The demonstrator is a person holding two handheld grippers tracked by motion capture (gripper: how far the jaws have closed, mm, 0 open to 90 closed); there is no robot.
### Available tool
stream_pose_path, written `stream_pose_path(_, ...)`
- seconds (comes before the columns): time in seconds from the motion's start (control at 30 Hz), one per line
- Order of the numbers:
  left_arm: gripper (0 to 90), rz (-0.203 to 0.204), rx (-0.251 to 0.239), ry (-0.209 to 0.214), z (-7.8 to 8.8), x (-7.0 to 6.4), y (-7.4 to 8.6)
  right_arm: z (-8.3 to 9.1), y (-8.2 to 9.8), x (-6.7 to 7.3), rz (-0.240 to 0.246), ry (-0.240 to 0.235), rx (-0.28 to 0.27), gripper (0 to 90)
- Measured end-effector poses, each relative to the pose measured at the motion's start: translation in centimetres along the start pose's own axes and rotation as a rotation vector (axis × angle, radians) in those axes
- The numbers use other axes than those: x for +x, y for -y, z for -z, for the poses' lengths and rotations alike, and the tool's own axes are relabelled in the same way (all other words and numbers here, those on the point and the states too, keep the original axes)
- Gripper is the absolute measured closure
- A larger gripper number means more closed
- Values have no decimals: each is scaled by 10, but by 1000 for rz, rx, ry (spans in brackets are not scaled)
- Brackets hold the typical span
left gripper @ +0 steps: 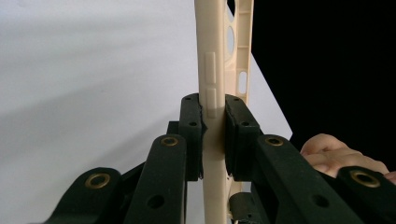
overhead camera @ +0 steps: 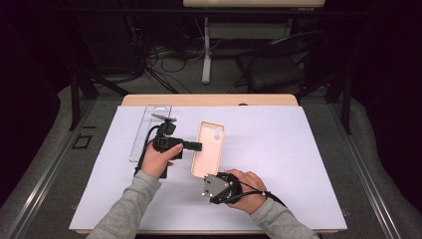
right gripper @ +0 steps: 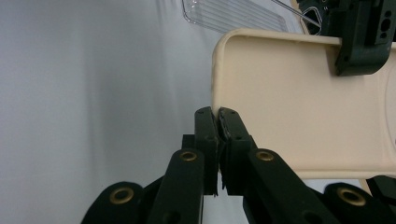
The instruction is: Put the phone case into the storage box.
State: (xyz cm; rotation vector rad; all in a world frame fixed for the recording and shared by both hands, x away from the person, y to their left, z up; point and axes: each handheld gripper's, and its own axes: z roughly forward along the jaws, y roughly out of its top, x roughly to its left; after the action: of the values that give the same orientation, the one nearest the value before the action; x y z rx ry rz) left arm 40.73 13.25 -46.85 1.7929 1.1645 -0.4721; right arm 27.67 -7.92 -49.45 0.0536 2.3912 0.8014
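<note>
A white sheet [overhead camera: 278, 164] covers the wooden table [overhead camera: 209, 99], with a dark floor and cables behind it, and a clear plastic case [overhead camera: 149, 130] lies at the sheet's far left. The beige phone case [overhead camera: 209, 149] sits near the middle, inner side up. The left gripper [overhead camera: 197, 146] clamps the case's left side wall between its jaws, while the right gripper [overhead camera: 206, 183] pinches the near bottom edge, jaws nearly together on the thin rim.
</note>
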Motion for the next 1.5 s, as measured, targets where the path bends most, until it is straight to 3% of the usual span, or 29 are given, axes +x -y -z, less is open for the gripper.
stream_pose_path(0.63, 802, 18, 2, 12, 0, 3, 0, 0, 0, 0, 1, 3, 1, 875)
stream_pose_path(0.8, 803, 61, -3, 7, 1, 2, 1, 0, 0, 0, 1, 2, -2, 875)
stream_pose_path(1.5, 805, 64, -10, 9, 1, 1, 1, 0, 1, -1, -2, 3, -11, 873)
